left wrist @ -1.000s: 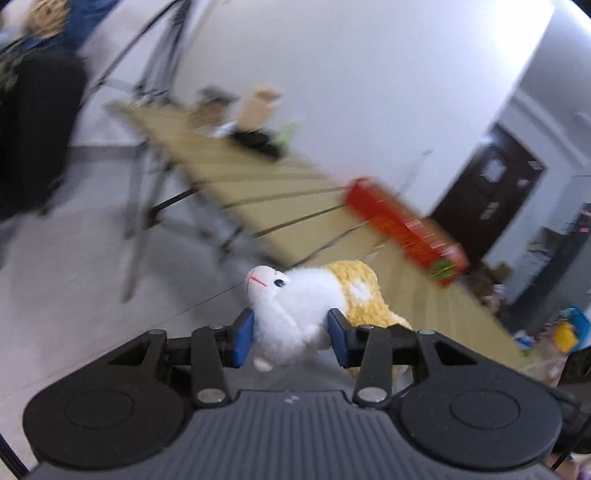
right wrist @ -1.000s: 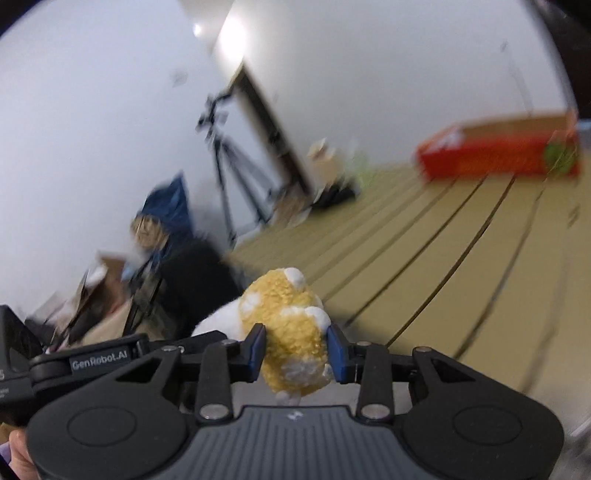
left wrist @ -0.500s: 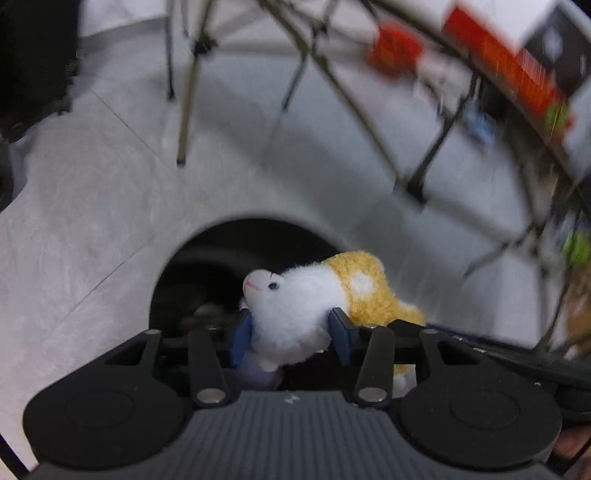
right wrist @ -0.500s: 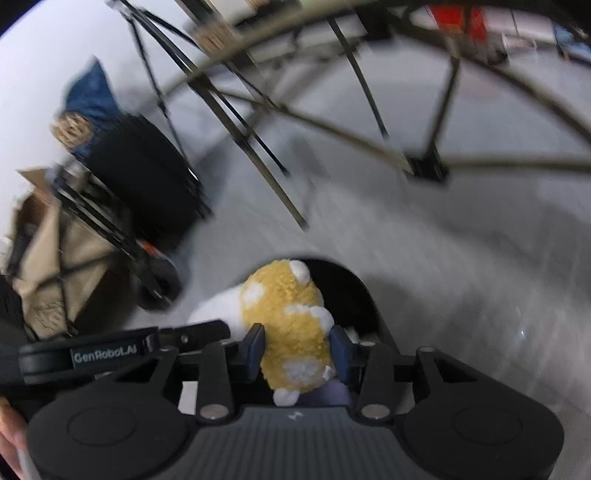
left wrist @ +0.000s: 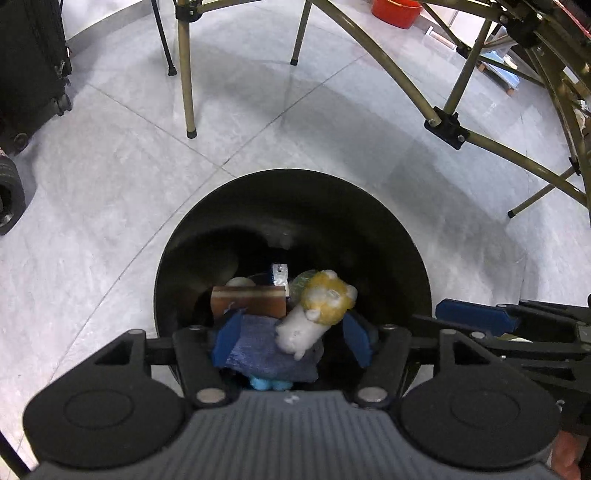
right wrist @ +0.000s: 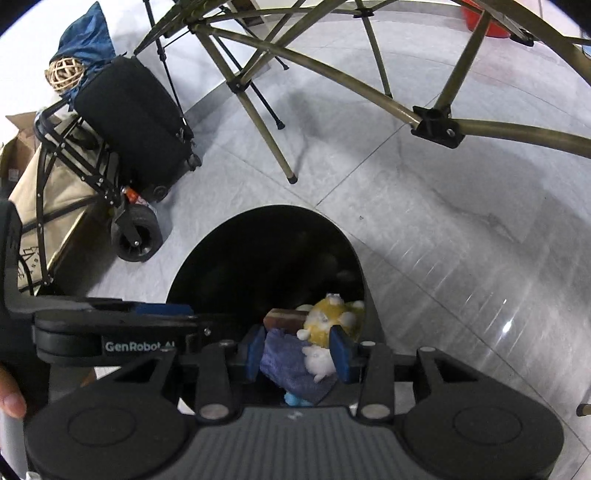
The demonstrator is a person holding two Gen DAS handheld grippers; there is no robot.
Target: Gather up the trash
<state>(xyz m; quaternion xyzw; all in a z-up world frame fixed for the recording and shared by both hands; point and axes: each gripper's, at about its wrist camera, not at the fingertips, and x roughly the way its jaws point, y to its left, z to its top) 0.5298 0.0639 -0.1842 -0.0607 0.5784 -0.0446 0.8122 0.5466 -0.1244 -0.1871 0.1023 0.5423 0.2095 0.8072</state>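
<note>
Grey floor tiles (left wrist: 110, 177) are filling both views, and we are looking down into a black bin (left wrist: 369, 229) standing on them. Only the right wrist view is showing a folding cart (right wrist: 48, 192) and black suitcase (right wrist: 136, 122) beyond the bin's left side; only the left wrist view is showing a red bucket (left wrist: 395, 11) far beyond the bin.

Both hands are pointing steeply down over the bin's near rim. The left gripper (left wrist: 291, 339) is opening its jaws, its pads clear of the plush toy (left wrist: 314, 317). The right gripper (right wrist: 297, 354) is also standing apart, and we cannot tell whether a pad is brushing the toy.

The toy is inside the bin, on a purple cloth (left wrist: 262, 347) beside a brown box (left wrist: 251, 301), its long axis running diagonally, white head towards us, yellow body away.
</note>
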